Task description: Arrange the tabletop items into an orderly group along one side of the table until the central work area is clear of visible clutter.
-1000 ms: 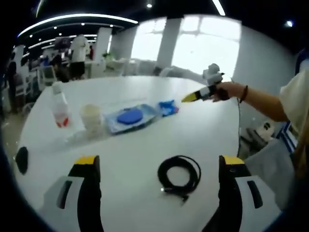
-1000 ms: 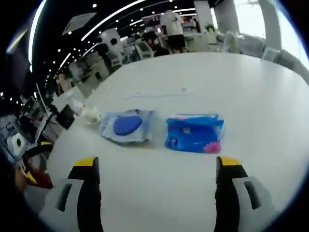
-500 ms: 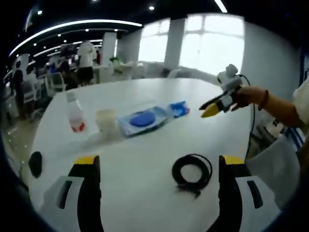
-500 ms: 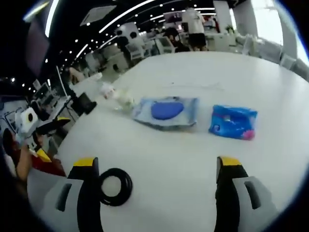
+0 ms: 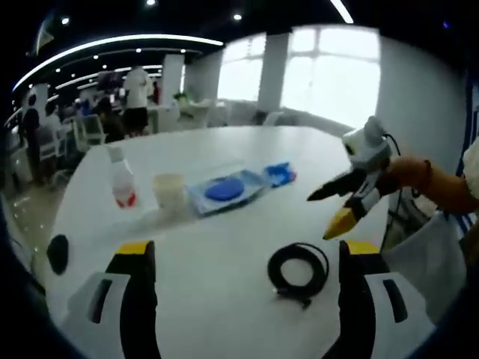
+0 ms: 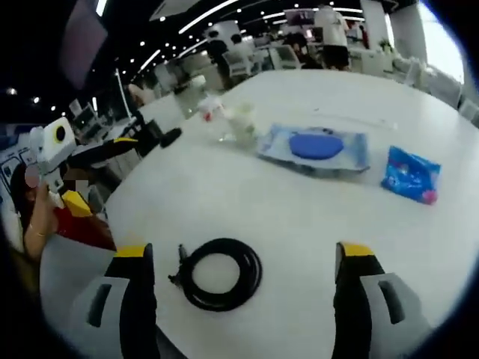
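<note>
Clear bottle (image 5: 121, 185) beside pale cup (image 5: 170, 190), contents unclear; both grippers' jaws wide, empty.

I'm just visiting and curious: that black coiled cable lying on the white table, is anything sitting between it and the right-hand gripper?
Nothing visible does. In the right gripper view the coiled cable lies on bare white table between the open jaws of the right gripper. The wipes pack and blue packet lie farther off, beyond it.
</note>
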`<action>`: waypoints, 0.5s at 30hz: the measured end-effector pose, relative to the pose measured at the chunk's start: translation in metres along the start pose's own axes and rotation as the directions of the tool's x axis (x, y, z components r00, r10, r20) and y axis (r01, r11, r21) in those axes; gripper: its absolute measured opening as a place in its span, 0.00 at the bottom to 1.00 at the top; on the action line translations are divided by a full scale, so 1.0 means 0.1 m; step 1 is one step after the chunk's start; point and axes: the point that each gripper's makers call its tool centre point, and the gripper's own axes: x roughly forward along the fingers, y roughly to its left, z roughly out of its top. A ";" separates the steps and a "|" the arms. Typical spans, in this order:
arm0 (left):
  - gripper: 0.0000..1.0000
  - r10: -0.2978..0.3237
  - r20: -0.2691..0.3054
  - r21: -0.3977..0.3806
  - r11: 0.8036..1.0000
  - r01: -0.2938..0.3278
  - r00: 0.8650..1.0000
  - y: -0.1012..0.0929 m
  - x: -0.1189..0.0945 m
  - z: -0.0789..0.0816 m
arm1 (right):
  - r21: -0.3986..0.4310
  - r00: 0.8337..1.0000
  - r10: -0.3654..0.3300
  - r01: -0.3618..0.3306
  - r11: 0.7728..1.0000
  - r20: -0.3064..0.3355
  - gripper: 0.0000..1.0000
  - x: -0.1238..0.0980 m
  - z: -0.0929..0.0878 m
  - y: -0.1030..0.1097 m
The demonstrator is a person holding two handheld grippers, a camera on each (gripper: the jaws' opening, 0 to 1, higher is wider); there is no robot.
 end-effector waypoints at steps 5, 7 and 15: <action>0.99 0.010 -0.006 -0.003 1.000 -0.010 1.000 0.03 -0.01 -0.01 | -0.024 0.998 0.040 -0.041 0.999 -0.039 0.96 0.15 -0.12 0.27; 0.99 0.016 -0.010 -0.003 1.000 -0.016 1.000 0.05 -0.01 -0.02 | -0.045 0.996 0.056 -0.059 0.997 -0.065 0.94 0.21 -0.19 0.38; 0.98 0.031 -0.006 -0.013 0.999 -0.031 1.000 0.09 0.00 -0.03 | -0.075 0.990 0.063 -0.073 0.995 -0.124 0.84 0.44 -0.35 0.62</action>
